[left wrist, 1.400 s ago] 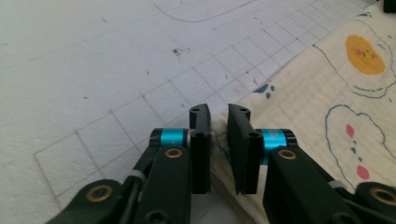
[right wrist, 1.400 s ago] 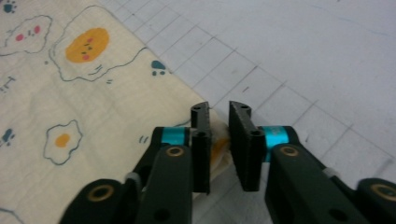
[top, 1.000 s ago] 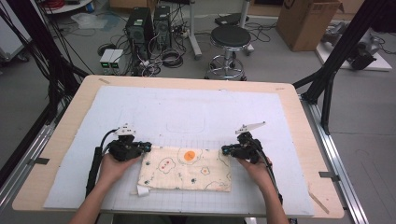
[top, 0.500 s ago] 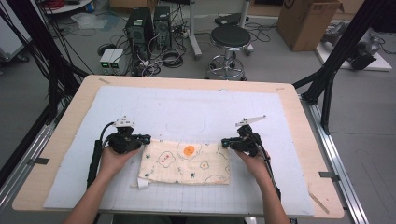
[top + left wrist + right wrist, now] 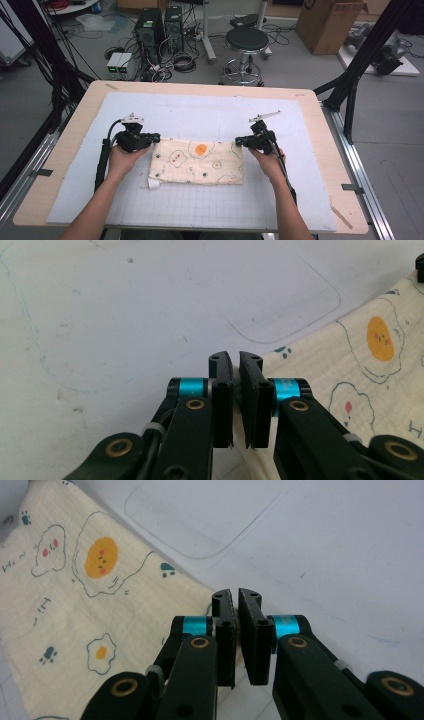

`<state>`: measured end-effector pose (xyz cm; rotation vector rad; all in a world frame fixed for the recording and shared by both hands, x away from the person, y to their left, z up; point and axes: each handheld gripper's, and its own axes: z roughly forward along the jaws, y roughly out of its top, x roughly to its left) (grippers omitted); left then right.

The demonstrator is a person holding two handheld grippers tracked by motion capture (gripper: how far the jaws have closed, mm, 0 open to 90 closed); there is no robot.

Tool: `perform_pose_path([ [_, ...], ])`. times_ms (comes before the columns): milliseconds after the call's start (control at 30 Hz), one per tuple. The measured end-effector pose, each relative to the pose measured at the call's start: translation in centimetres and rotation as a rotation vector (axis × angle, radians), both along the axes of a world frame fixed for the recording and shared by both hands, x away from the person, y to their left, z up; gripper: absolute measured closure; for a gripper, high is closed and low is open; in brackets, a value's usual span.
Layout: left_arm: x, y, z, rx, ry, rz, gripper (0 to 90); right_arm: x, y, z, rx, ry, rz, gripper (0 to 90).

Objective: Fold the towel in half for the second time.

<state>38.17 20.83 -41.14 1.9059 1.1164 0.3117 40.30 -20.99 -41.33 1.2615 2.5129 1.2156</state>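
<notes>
Pale grey matting covers the wooden surface (image 5: 65,150), and the landmark on it is a cream cloth (image 5: 197,162) printed with fried eggs, paw marks and small outlined shapes. That cloth lies flat as a folded rectangle near the person's edge of the mat, roughly midway across the surface, with a small white tag poking out at its near left corner.

At the cloth's far left corner sits the left claw (image 5: 156,137), held in the person's left hand (image 5: 122,157). In the left gripper view its jaws stand nearly together, pinching the edge of the cloth (image 5: 370,370), which spreads away to the right of them over the mat.

At the cloth's far right corner sits the right claw (image 5: 239,141), gripped by the right hand (image 5: 267,161). In the right gripper view its jaws are likewise nearly closed, with the corner of the cloth (image 5: 90,595) caught between them, the fabric stretching off to the left and toward the camera.

Beyond the cloth, a faint rounded outline is drawn on the mat. Past the far edge of the surface, well away from the cloth, stand a black stool (image 5: 246,42), computer towers (image 5: 159,27) amid tangled cables, and a cardboard box (image 5: 327,22).
</notes>
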Motion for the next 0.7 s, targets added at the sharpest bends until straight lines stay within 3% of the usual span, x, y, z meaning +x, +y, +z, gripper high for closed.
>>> perform_pose_path([
  [133, 0.4, 0.1, -0.2, 0.003, -0.004, 0.016, 83.8, 0.7, 0.1, 0.4, -0.001, -0.006, -0.019, 85.9],
  [367, 0.8, 0.7, -0.2, -0.06, -0.029, 0.043, 83.9, 1.5, 0.0, 1.4, 0.047, -0.027, -0.027, 85.8],
  [500, 0.7, 1.2, 0.0, -0.097, -0.041, 0.03, 83.9, 1.4, -0.1, 2.0, 0.066, -0.054, -0.015, 85.8],
  [700, 0.6, 1.2, 0.1, -0.085, -0.052, 0.014, 83.8, 1.2, -0.1, 2.2, 0.066, -0.067, -0.004, 85.8],
])
